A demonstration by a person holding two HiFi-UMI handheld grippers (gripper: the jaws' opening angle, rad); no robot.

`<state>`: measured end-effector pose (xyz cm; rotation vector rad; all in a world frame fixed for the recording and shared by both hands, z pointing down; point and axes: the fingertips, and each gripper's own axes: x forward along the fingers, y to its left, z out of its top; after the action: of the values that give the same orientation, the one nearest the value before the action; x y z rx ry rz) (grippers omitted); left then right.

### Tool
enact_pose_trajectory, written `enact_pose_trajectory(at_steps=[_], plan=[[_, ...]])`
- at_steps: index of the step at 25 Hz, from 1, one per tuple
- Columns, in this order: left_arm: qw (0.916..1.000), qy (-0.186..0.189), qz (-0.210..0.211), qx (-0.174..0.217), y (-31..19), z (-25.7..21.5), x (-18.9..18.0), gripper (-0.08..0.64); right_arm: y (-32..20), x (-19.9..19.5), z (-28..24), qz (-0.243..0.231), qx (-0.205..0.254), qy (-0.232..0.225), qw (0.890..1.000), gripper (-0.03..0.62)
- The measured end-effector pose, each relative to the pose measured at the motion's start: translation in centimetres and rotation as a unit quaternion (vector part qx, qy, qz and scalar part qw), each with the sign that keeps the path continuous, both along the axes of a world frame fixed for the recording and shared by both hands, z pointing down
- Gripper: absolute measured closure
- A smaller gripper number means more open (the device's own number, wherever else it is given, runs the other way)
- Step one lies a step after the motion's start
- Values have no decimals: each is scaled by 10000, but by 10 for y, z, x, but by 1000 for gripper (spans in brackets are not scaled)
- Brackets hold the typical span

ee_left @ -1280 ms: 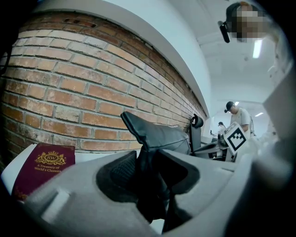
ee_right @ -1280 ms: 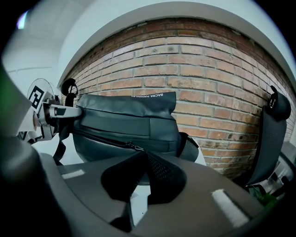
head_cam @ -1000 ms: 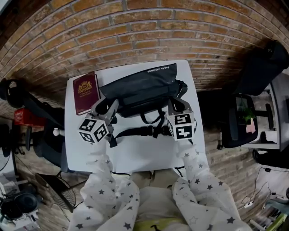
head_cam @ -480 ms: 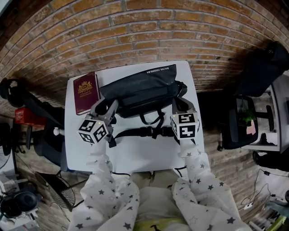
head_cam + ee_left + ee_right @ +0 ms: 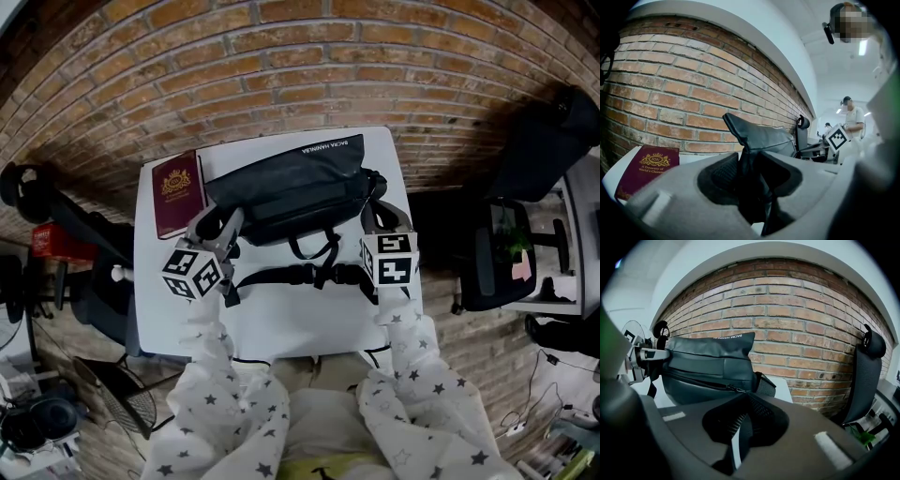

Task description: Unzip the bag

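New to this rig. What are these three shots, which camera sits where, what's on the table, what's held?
There is no robot arm: a person holds a two-jaw gripper in each hand. The head view looks down from a camera on the person's head. The other two pictures come from cameras riding on each gripper, looking along its jaws. On the white table lie a black bag and, to its left, a maroon book. The left gripper is clamped on the bag's end fabric. The right gripper has its jaws nearly together at the zipper pull, apparently pinching it.
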<state>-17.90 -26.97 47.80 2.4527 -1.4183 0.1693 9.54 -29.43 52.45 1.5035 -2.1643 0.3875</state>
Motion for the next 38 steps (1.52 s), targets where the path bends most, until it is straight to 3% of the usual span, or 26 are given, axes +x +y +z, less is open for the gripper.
enact_pose_trajectory(at_steps=[17, 24, 28, 30, 33, 38], plan=[[10000, -25, -60, 2, 0, 0, 0, 417, -5, 16, 1, 171, -23, -18, 9998, 578], [9999, 13, -97, -41, 2, -2, 0, 408, -1, 16, 2, 101, -36, -419, 9991, 568], [9994, 32, -347, 64, 9, -10, -5, 401, 1, 19, -6, 41, 117, -786, 9968, 479], [9990, 56, -431, 120, 15, -15, -7, 402, 4, 19, -13, -99, 221, -895, 9957, 469], [9983, -66, -554, 181, 24, -21, -9, 414, 10, 18, -23, -262, 392, -1039, 9935, 482], [9978, -213, -540, 305, 43, -34, 0, 538, 18, 15, -43, -495, 654, -1315, 9879, 572]])
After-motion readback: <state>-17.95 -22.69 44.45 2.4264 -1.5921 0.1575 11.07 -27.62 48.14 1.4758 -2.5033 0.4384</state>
